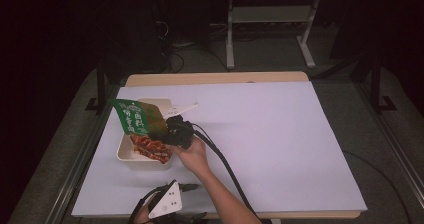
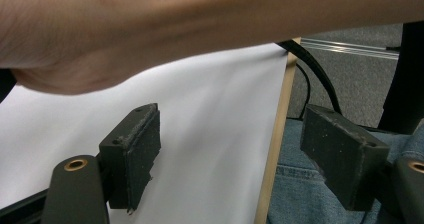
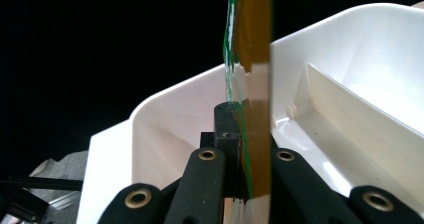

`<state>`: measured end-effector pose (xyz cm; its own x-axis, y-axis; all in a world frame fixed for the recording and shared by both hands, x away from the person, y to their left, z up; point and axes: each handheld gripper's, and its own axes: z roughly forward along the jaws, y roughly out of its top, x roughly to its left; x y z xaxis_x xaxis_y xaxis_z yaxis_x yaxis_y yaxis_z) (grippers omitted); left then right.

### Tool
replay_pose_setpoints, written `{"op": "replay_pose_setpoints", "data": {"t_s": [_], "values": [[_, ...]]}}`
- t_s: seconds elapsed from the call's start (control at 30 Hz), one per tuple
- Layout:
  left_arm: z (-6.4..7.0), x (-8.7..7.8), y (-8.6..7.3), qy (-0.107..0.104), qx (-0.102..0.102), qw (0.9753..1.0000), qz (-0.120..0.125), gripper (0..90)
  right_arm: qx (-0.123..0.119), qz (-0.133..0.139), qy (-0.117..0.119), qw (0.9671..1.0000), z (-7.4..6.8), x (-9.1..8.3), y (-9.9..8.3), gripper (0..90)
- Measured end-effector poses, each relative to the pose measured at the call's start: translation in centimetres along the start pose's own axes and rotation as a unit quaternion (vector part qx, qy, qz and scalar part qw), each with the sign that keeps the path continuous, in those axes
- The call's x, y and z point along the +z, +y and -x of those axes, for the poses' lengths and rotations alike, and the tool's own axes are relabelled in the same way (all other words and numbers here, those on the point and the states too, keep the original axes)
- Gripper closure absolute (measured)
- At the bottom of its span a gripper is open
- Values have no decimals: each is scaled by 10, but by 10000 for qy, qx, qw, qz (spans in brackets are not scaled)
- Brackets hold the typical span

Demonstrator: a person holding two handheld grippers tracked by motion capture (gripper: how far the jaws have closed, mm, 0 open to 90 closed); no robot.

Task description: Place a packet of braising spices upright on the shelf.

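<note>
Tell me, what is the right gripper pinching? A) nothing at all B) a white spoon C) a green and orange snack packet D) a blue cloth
C: the right gripper has its jaws shut on the thin edge of the green and orange snack packet, which it holds over the white container; the left gripper is open near the table's front edge.

Right gripper [image 1: 167, 132] reaches far-left, jaws clamped tight, forearm [image 1: 220, 194] stretched diagonally. Left gripper [image 2: 230, 154] sits at near edge, jaws spread wide, holding nothing.
</note>
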<state>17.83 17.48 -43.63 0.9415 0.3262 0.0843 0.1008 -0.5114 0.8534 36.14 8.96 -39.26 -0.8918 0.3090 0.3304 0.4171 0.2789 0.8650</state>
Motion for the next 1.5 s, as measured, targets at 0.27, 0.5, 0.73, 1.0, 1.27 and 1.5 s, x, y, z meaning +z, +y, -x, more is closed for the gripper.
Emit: {"op": "replay_pose_setpoints", "data": {"t_s": [0.27,0.5,0.73,1.0,1.27,1.5], "values": [[-1,2,-1,2,-23,10000,-34,238,53,-117,-81,9999,7,-1,-2,885],[-1,3,-1,-3,10,10000,-57,238,-46,-215,-163,9996,7,-1,-4,887],[-2,3,-1,-4,12,10000,-59,238,-25,-230,-175,9996,9,-2,-5,872],[-3,3,-2,20,-28,10000,-72,237,-85,-389,-374,9985,9,-10,-2,620],[-8,2,-2,132,-127,9998,-118,233,-192,-399,-352,9984,7,-36,1,504],[-13,2,-3,237,-233,9994,-137,230,-207,-363,-336,9986,6,-56,-1,467]]}}
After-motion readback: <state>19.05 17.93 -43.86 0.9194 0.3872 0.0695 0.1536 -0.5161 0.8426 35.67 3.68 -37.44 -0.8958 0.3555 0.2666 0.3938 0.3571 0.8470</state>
